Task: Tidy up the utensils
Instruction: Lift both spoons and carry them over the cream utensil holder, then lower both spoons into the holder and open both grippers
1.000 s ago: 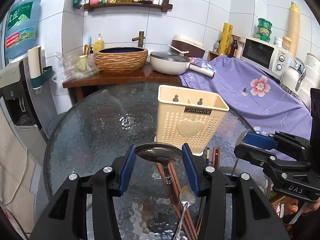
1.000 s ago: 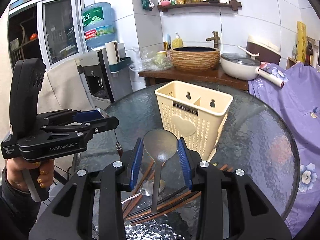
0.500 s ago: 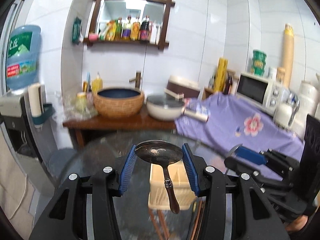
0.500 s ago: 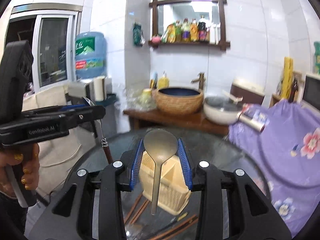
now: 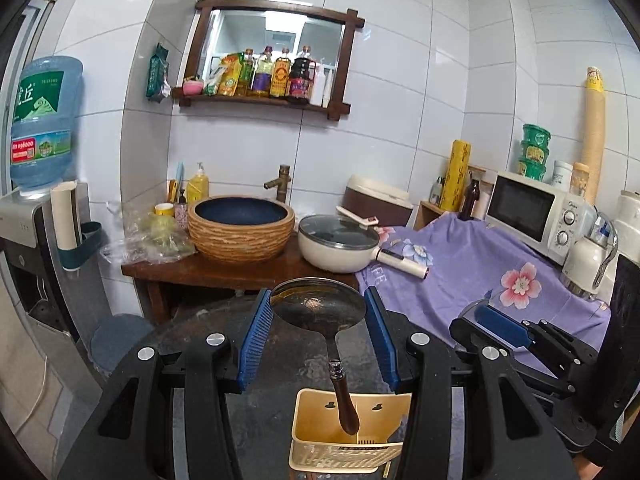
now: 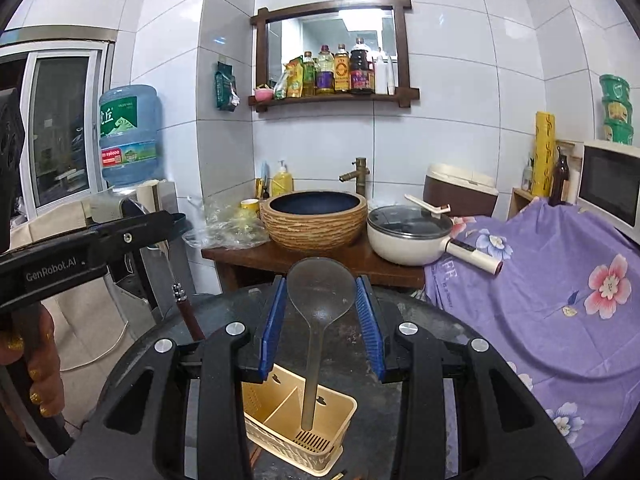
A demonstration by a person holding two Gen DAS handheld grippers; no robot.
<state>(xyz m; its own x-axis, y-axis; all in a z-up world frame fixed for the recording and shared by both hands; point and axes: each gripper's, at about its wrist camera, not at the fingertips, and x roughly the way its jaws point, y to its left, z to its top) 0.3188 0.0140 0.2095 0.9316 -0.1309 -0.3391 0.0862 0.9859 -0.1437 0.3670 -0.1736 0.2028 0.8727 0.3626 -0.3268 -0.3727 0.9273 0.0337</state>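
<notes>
With each tool clamping a spoon by its bowl, handles hanging down, I judge the cream perforated plastic utensil holder (image 6: 300, 426) on the dark glass desk (image 6: 420, 360) lies directly below both: left tool (image 5: 318, 334) gripping the dark wooden-handled metal spoon (image 5: 318, 308), right tool (image 6: 322, 330) the grey plastic spoon (image 6: 320, 292).

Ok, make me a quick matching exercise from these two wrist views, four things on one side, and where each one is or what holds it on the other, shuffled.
Things:
1. dark spoon
2. pale spoon
3. utensil basket
4. white pan

Places:
A. on the wooden counter beside the woven basin
B. bowl clamped in the right gripper
C. on the glass table, below both spoon handles
D. bowl clamped in the left gripper

Pairs: 1-D, 2-B, 3-C, 4-A
</notes>
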